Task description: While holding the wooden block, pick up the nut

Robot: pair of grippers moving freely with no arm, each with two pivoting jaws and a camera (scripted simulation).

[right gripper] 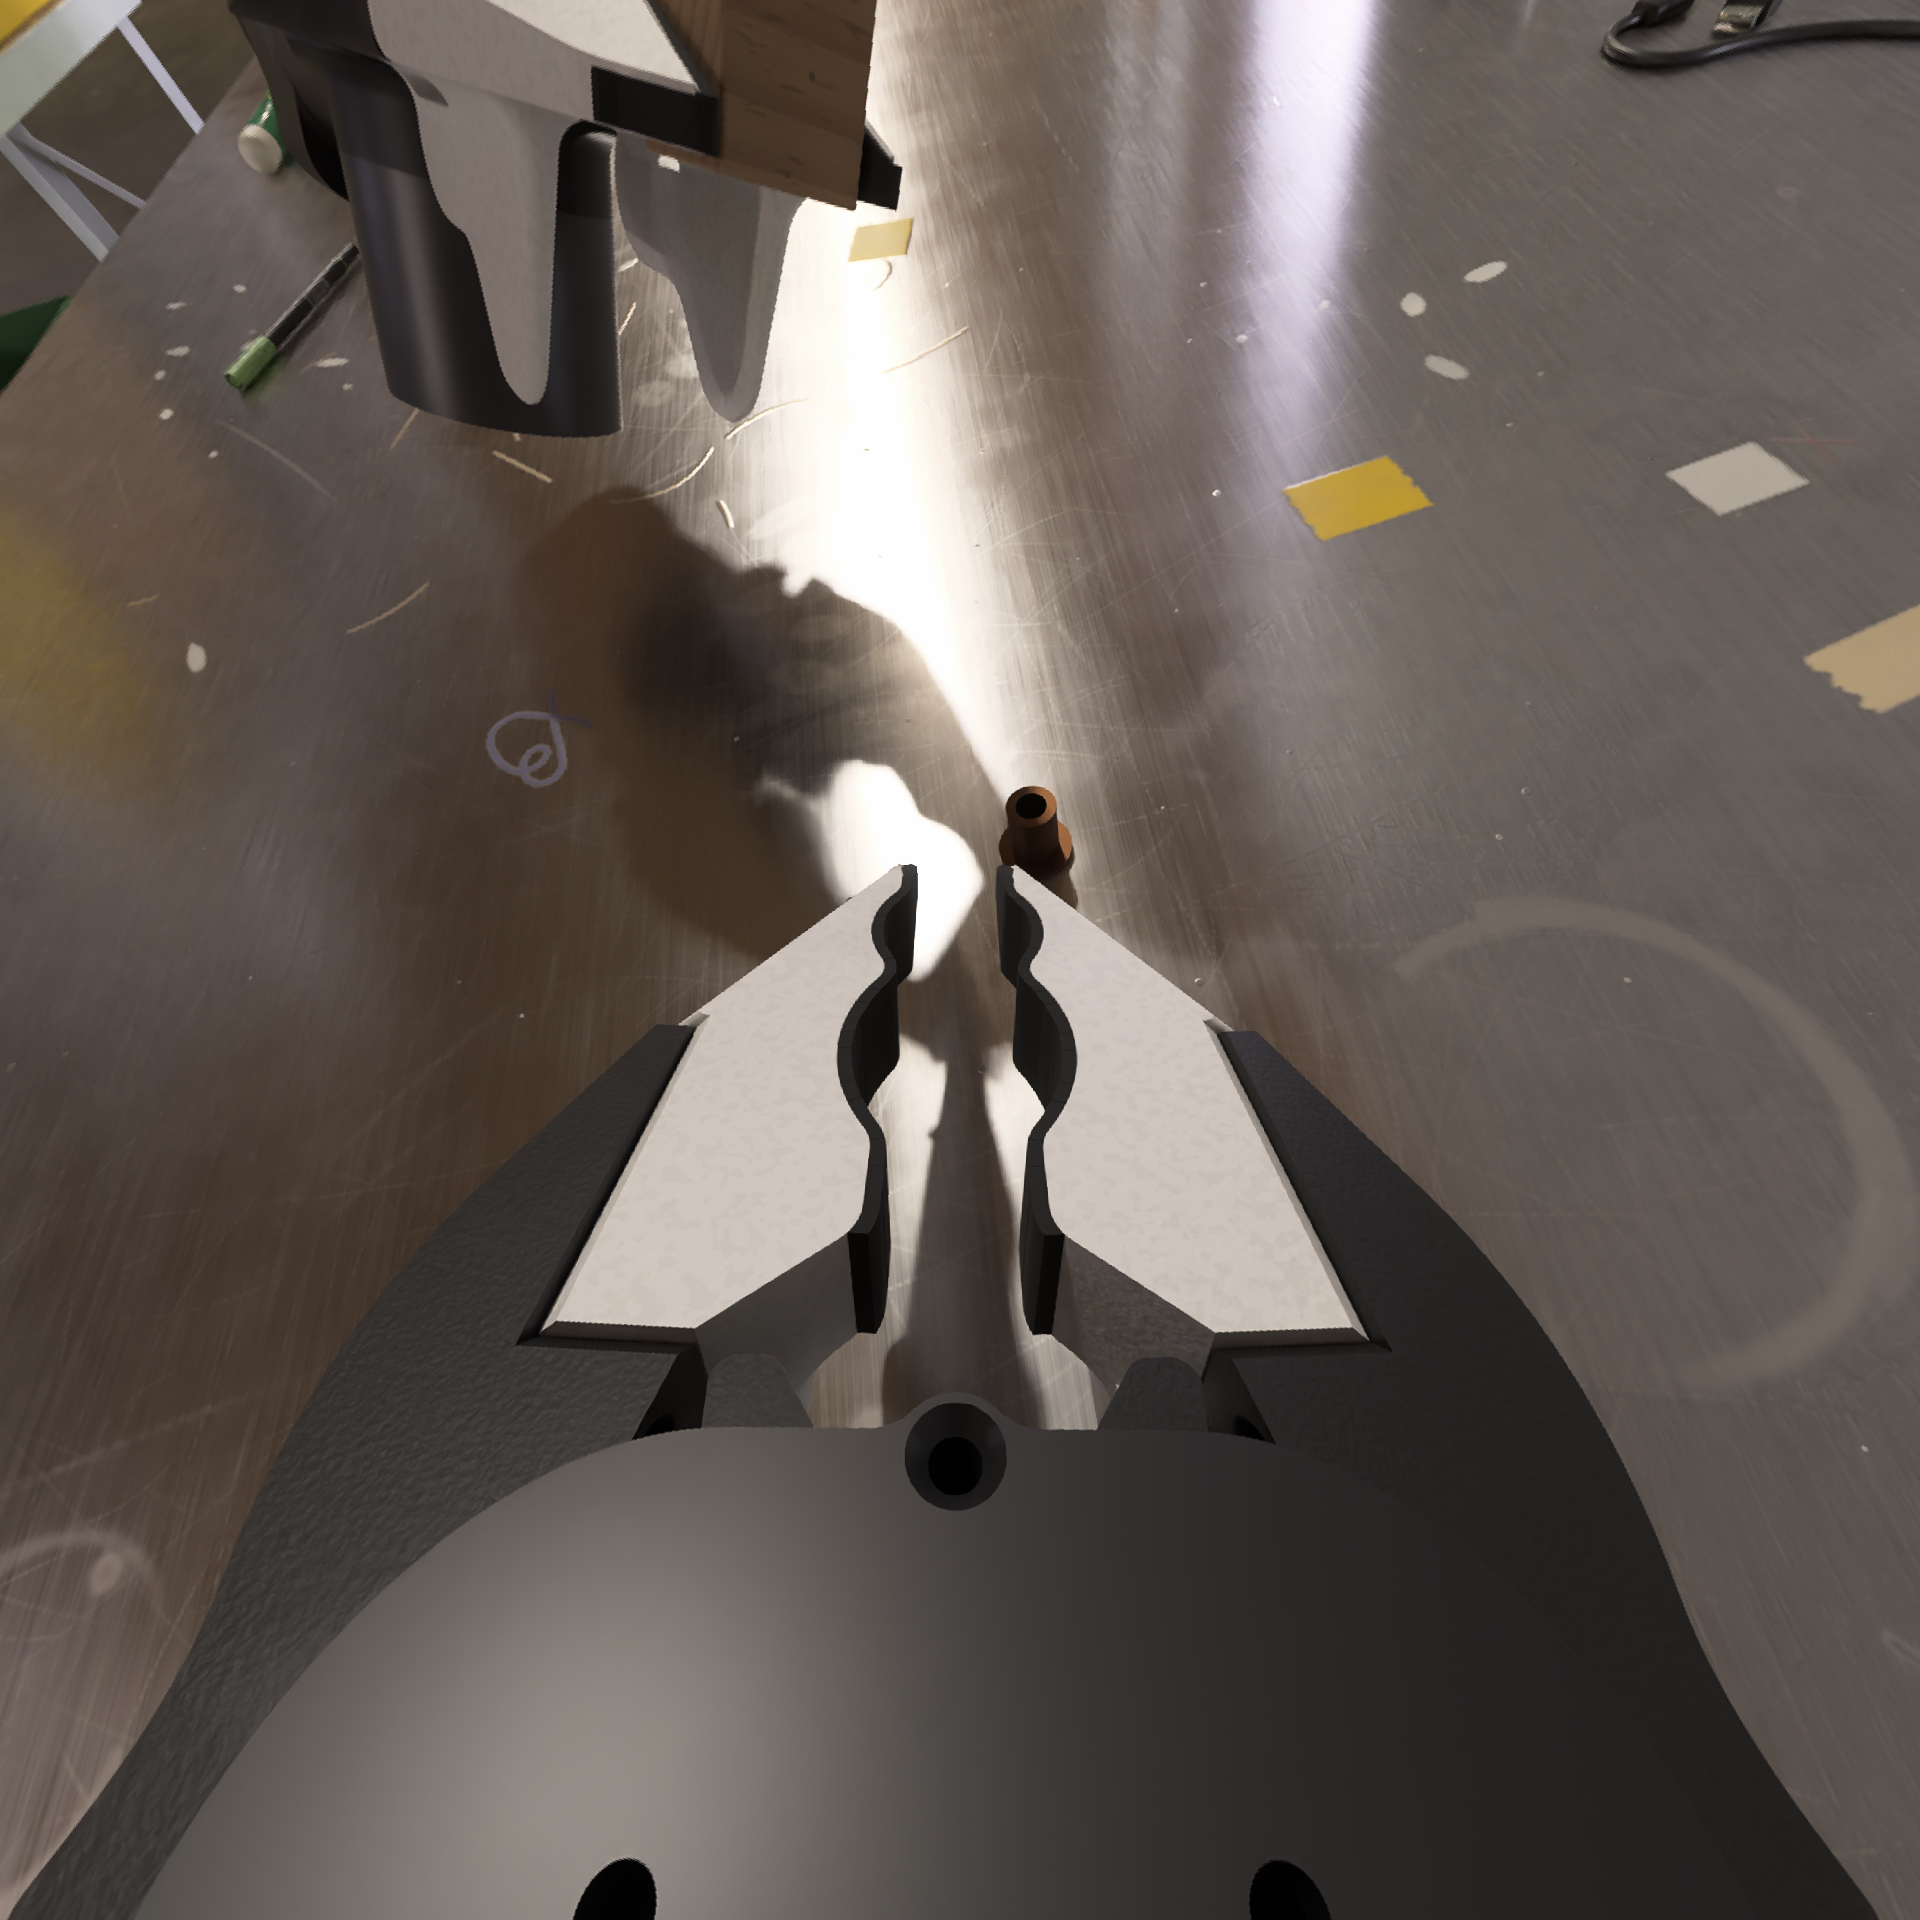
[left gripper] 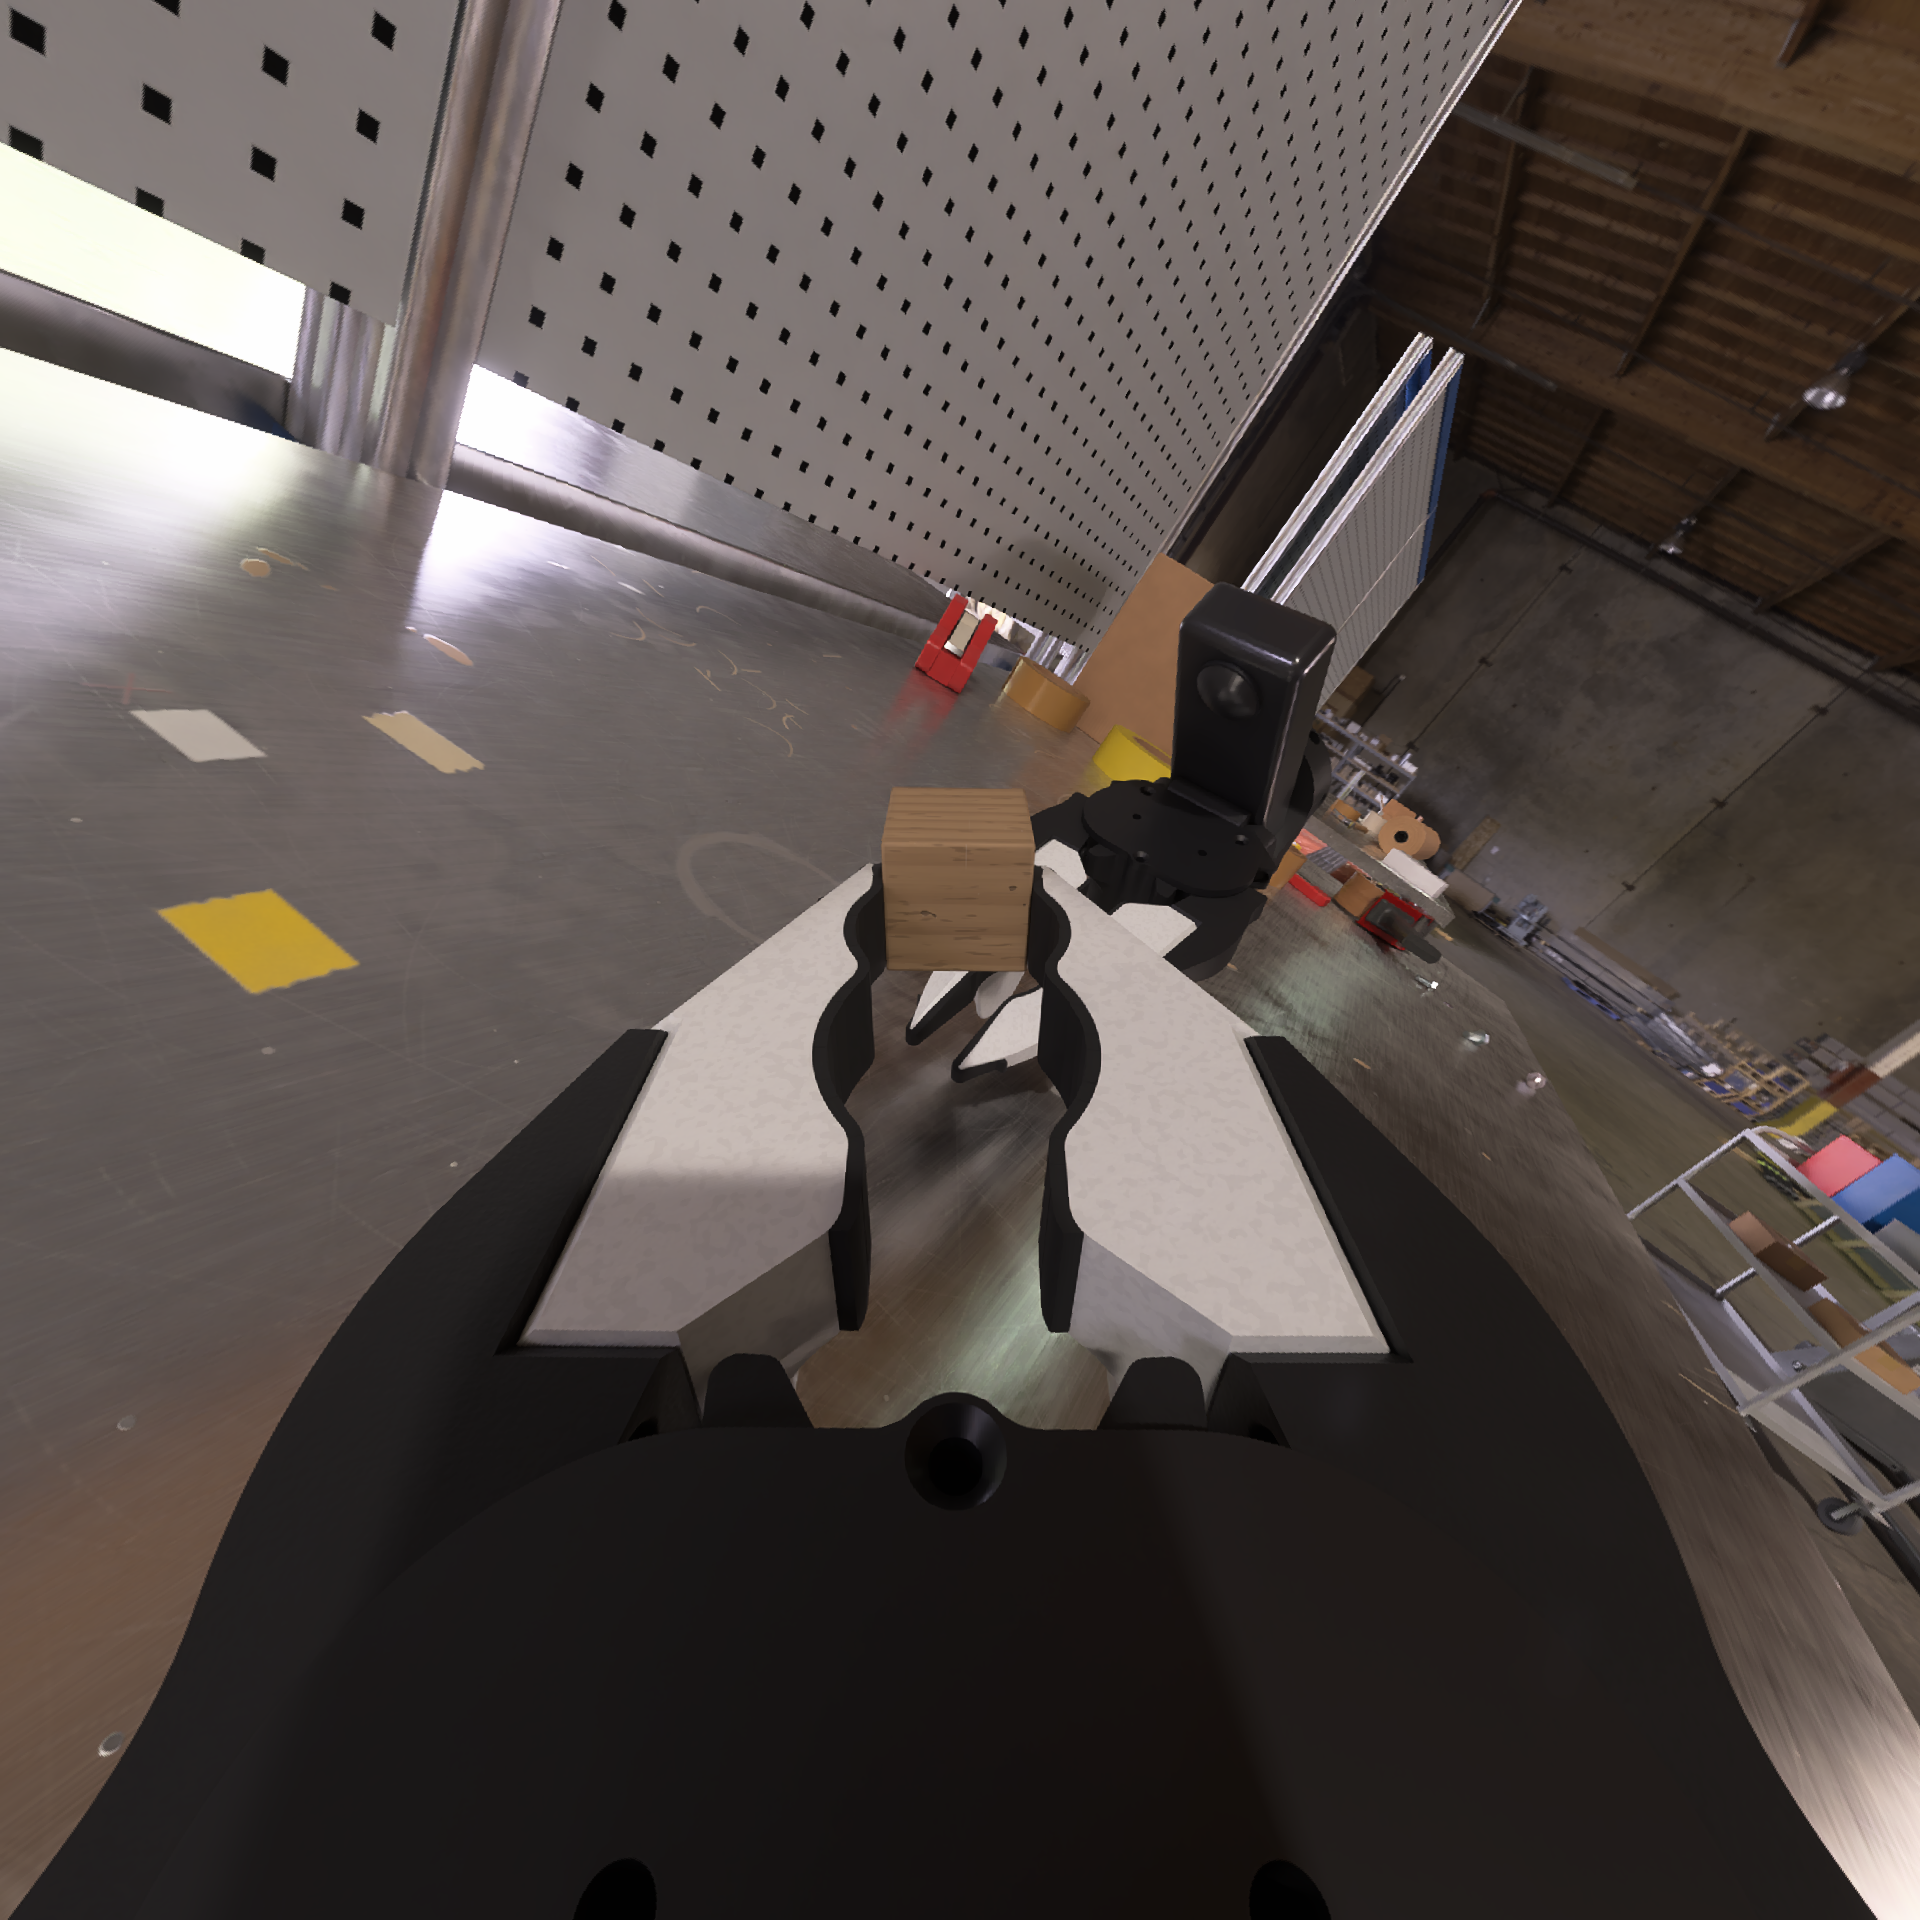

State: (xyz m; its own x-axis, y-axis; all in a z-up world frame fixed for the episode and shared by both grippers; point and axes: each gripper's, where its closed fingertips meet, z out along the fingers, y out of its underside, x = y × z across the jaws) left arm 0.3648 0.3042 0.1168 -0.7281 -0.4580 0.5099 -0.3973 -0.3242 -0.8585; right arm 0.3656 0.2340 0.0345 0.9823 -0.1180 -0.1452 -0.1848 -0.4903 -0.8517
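Beside the right tool (right gripper: 956,883), the nut (right gripper: 1034,831) stands bore-up.

We read a workshop or warehouse, scratched metal workbench (left gripper: 436,1039), white pegboard (left gripper: 935,260), tape scraps (right gripper: 1356,497), timber roof (left gripper: 1683,239), stacked boxes (left gripper: 1392,831) beyond.

Each camera looks forward along its own gripper's fingers. The left views low across the bench (left gripper: 416,1039); the right looks steeply down. Both share the bench.

Wooden block (left gripper: 956,894): between the left gripper (left gripper: 956,914) fingertips, above the table (left gripper: 416,935).
Nut (right gripper: 1032,831): on the table, just beyond the right gripper (right gripper: 956,883), by its right fingertip.
Right gripper: beyond the block.
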